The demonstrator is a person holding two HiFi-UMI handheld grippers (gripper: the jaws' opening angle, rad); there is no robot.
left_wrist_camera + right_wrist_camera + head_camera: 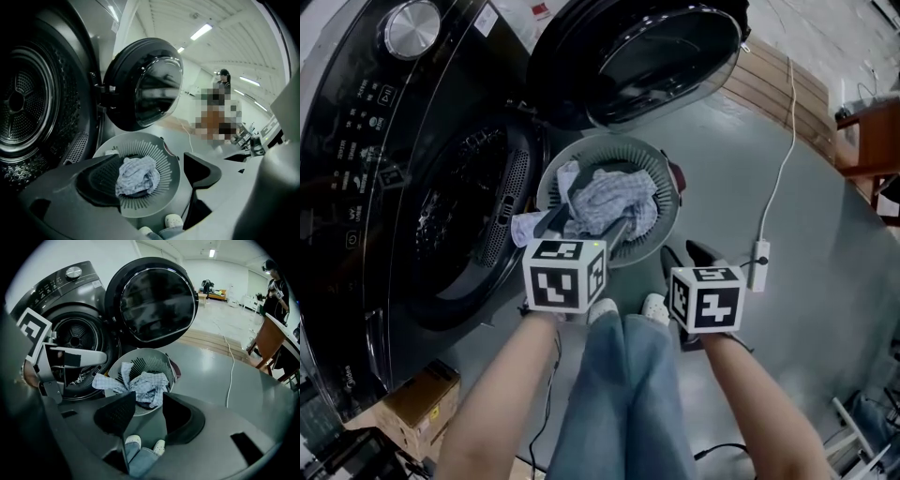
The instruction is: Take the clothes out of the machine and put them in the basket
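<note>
The left gripper (150, 161) has its jaws wide apart, with nothing pressed between the pads. Its own view looks straight down between them onto the clothes (138, 176), a crumpled pale checked bundle lying in the round grey basket (164, 154). The basket sits on the floor just before the machine (394, 187), under the swung-open door (656, 56).

Only the left gripper view looks into the drum (23, 103). It is dark in there, and I cannot tell whether any cloth lies inside.

The right gripper (149, 397) stands partly open and holds nothing. Between its jaws show the near rim of the basket and, lower down, the person's pale shoes (133, 441). This view alone shows the left gripper from the side, in front of the drum mouth, and one cloth corner (101, 382) draped over the basket rim on the machine side.

The head view shows what neither gripper view does: both forearms and both marker cubes side by side over the basket's near edge. It also shows a white cable (778, 169) across the floor and a cardboard box (422, 403) by the machine's foot.
</note>
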